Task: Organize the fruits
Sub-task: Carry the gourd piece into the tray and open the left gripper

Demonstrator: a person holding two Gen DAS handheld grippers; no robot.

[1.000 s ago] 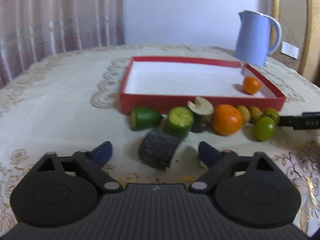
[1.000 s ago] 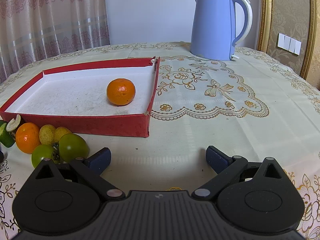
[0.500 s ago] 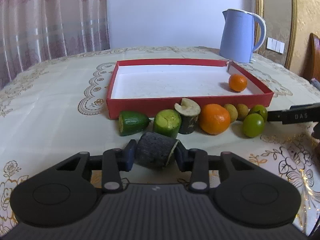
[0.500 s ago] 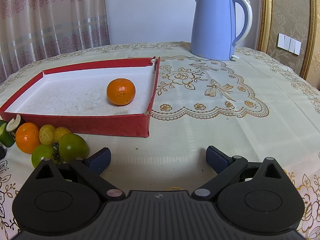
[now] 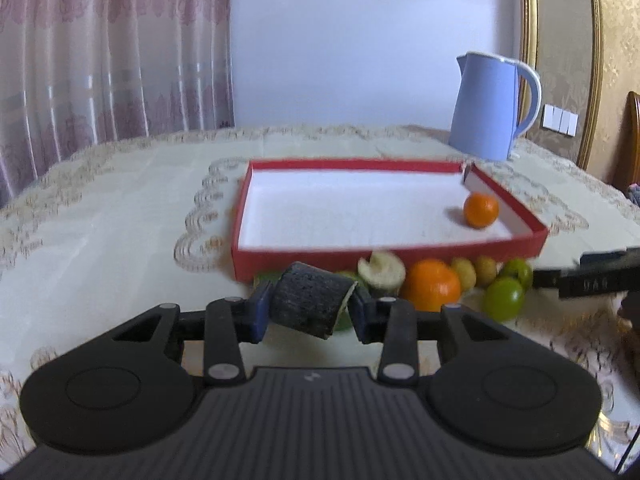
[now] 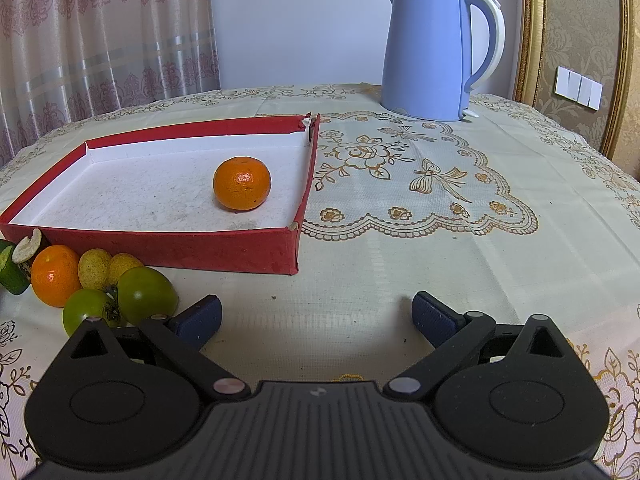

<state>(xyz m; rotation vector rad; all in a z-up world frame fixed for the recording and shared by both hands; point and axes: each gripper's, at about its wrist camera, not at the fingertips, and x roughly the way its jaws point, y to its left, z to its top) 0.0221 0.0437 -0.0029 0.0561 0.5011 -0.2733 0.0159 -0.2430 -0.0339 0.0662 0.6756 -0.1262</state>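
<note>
Left gripper (image 5: 311, 306): clenched on a dark-skinned fruit piece (image 5: 310, 303), one blue pad against each end. Its jaws have just been closing, with this piece between them. The piece is held tilted in front of the red box's near wall; whether it touches the desk (image 5: 112, 232) cannot be told from this view.

Right gripper (image 6: 316, 316): released, jaws spread wide, nothing between them. It hangs over bare tablecloth just in front of the red box (image 6: 168, 246).

Red box: shallow, white inside, lying on the desk. One orange (image 6: 242, 183) sits in it near the right-hand wall.

Loose fruit: a row lies on the desk against the outside of the box's near wall. In the right wrist view it comprises a green piece with a pale cut face (image 6: 14, 266) at the left edge, a second orange (image 6: 55, 275), two small yellow fruits (image 6: 106, 268) and two green round fruits (image 6: 120, 304), the nearer green one just beside the right gripper's left finger. In the left wrist view part of this row is hidden behind the held piece.

Other items: a blue kettle (image 6: 430, 48) stands on the desk beyond the box, well apart from the fruit. Curtain (image 6: 100, 32) hangs behind the desk on the left.
</note>
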